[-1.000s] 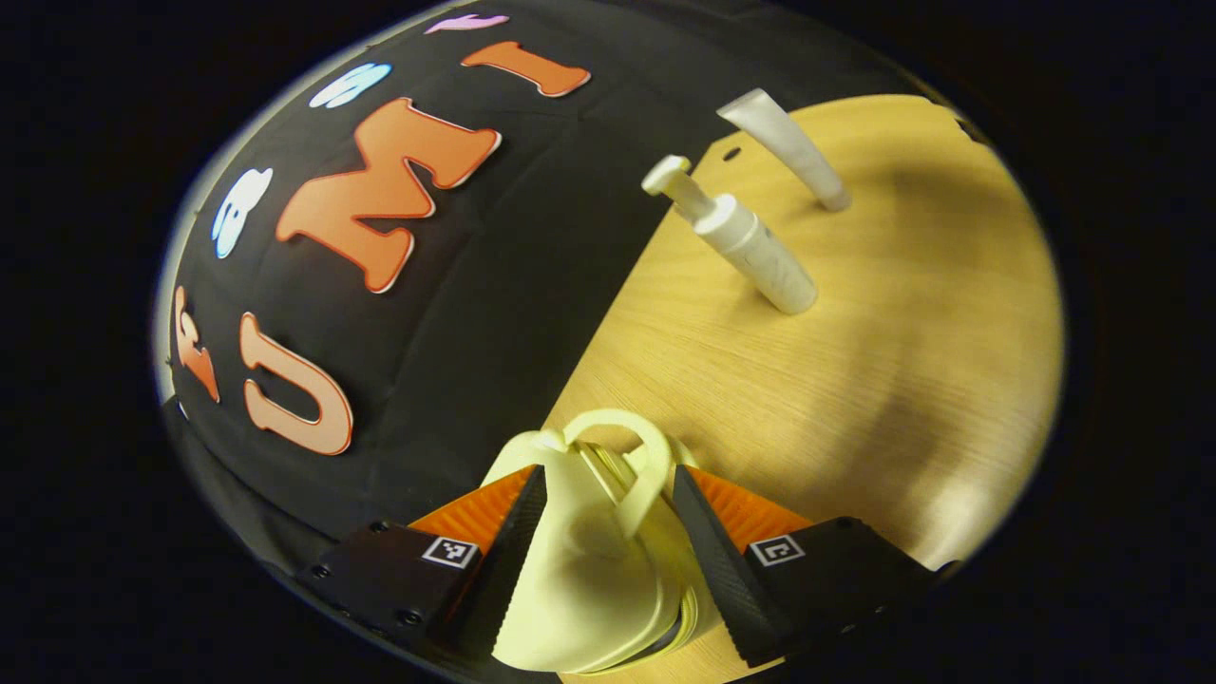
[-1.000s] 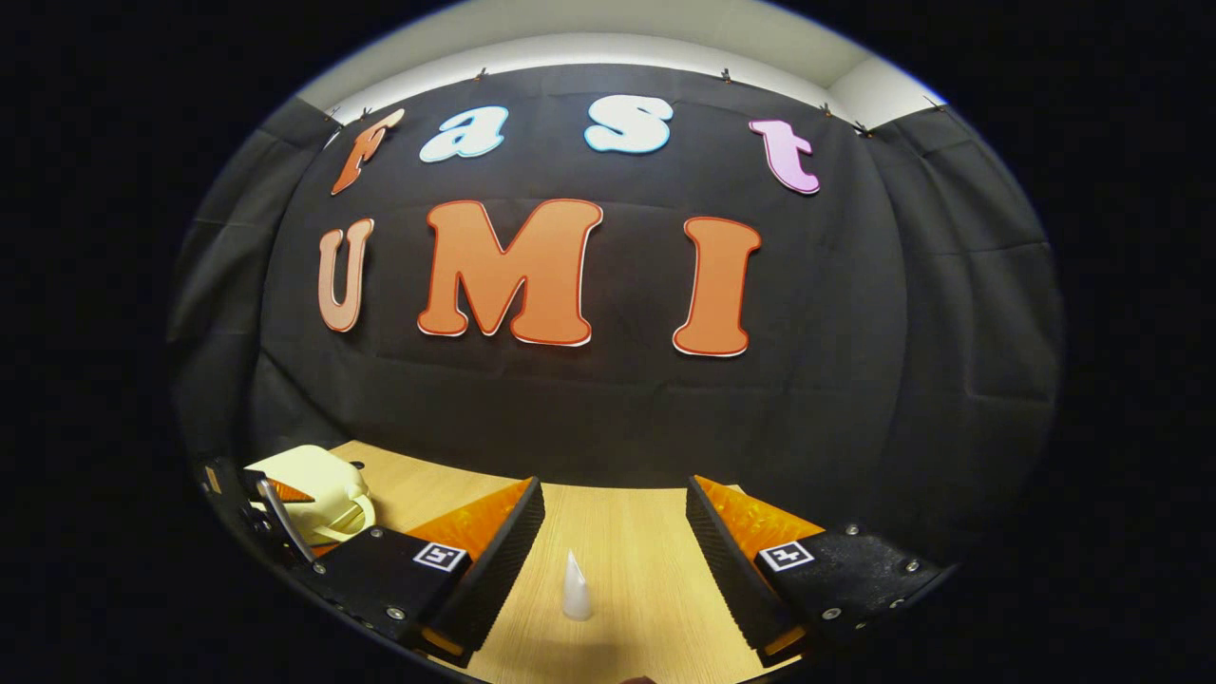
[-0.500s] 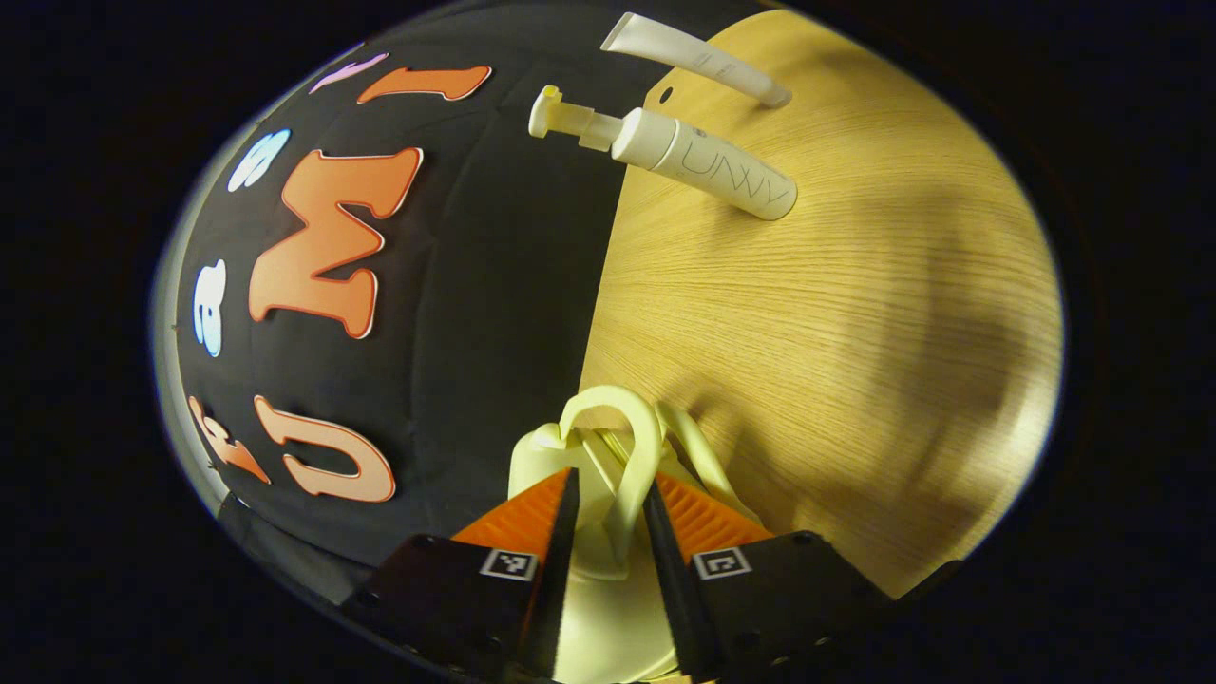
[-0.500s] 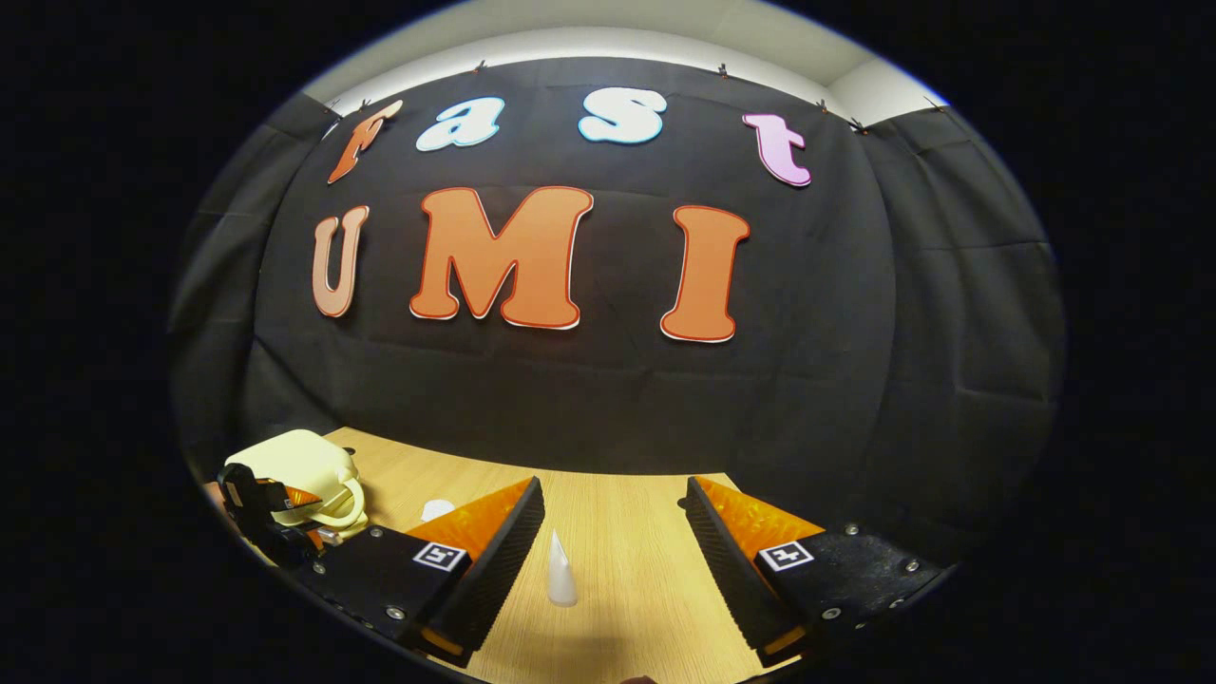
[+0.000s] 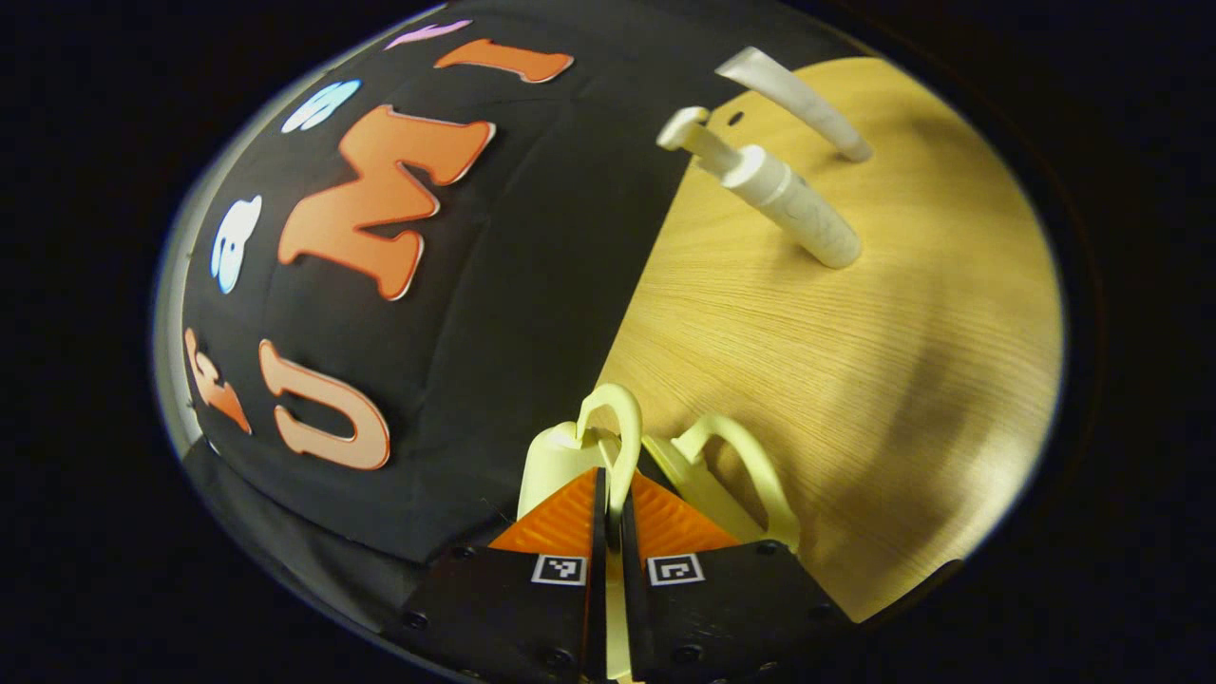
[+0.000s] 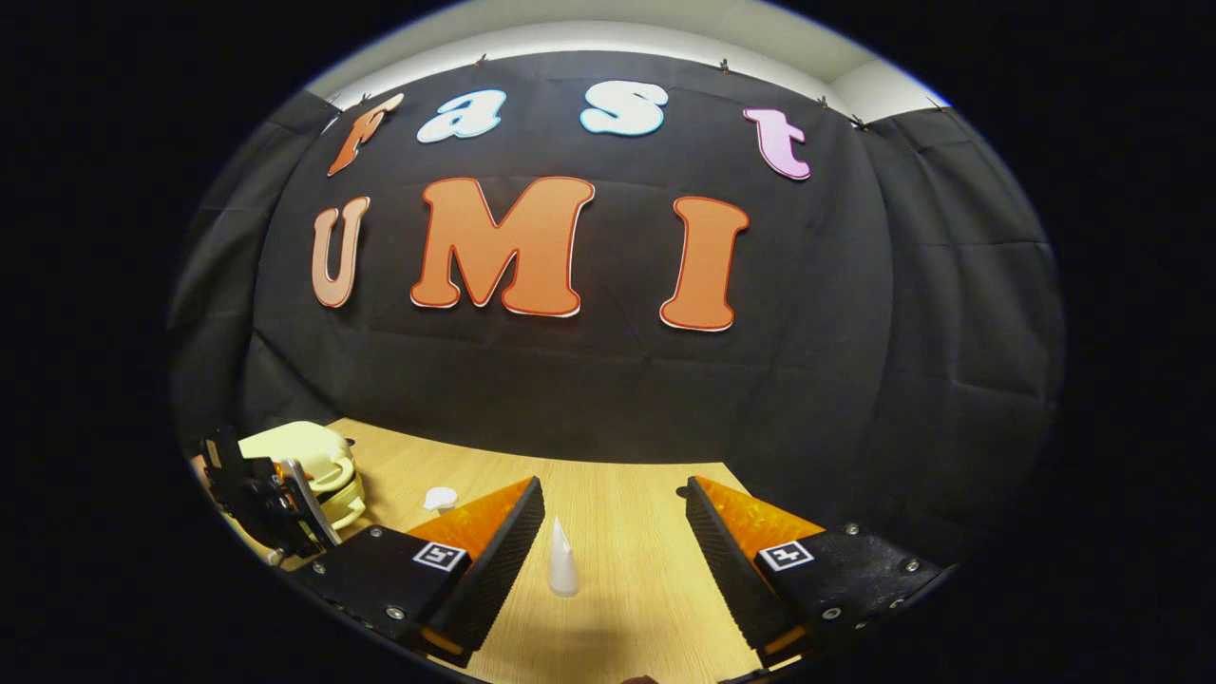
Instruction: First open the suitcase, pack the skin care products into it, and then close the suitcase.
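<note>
The wooden table [image 5: 855, 380] runs out from the black cloth wall [image 6: 608, 380], and the pale yellow suitcase [image 5: 560, 461] sits at its edge close to that wall, directly in front of the left gripper [image 5: 608, 489]. That gripper's two fingers are pinched nearly together on one of the case's two loop handles, the upper handle [image 5: 613, 418], which stands up between the tips. The second handle [image 5: 750, 461] lies free just to the side, and a dark gap shows between the two halves of the case, so I judge the opening step is in hand. The lid should swing away from the half that rests on the table, and the pull has to follow that arc, not drag the whole case.

In the right gripper view the suitcase [image 6: 304, 461] shows far off to the side with the left gripper [image 6: 261, 499] at it. The right gripper [image 6: 613, 532] hangs low over the table with its fingers spread wide and nothing between them.

The skin care products stand well apart from the case: a white pump bottle [image 5: 793, 209] and beyond it a white tube [image 5: 798, 95], both upright with long axes vertical. In the right gripper view the tube [image 6: 562, 570] stands straight ahead between the open fingers, the bottle's pump top [image 6: 440, 497] peeping past one finger. The right hand is plainly nearer to both.
</note>
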Available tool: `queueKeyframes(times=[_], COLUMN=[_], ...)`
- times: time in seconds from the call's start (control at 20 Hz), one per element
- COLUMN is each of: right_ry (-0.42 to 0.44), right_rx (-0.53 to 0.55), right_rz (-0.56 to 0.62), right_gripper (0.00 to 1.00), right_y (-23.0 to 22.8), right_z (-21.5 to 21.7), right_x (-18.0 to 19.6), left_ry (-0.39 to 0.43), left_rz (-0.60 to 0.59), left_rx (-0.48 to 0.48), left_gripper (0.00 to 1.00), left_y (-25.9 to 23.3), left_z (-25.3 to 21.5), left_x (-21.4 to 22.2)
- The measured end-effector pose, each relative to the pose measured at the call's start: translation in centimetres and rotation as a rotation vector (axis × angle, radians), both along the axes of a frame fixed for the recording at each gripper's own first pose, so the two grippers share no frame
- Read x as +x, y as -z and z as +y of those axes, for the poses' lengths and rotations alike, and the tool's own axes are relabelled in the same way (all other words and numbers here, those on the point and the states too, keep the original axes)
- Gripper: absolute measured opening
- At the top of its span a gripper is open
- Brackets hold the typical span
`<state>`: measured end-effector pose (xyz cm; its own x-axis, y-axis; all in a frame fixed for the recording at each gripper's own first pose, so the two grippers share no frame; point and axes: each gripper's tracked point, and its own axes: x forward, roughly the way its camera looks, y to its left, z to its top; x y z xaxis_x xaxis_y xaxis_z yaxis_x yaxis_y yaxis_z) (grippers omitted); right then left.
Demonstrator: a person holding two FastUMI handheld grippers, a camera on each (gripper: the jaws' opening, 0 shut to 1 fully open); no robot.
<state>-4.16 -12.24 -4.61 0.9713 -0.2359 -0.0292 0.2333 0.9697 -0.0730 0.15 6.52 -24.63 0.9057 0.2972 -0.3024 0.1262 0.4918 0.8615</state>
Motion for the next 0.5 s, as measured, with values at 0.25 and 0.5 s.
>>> queueKeyframes(times=[0.25,0.5], right_ry=[-0.019,-0.029], right_rx=[0.005,0.002], right_rz=[-0.012,-0.006], right_gripper=[0.96,0.96], right_y=[-0.8,-1.2], right_z=[2.0,3.3], right_x=[1.1,1.7], left_ry=[-0.031,-0.085], left_rz=[-0.068,-0.141], left_rx=[-0.113,-0.315], left_gripper=[0.09,0.09], left_y=[-4.5,-8.9], left_z=[2.2,5.8], left_x=[-0.5,-0.4])
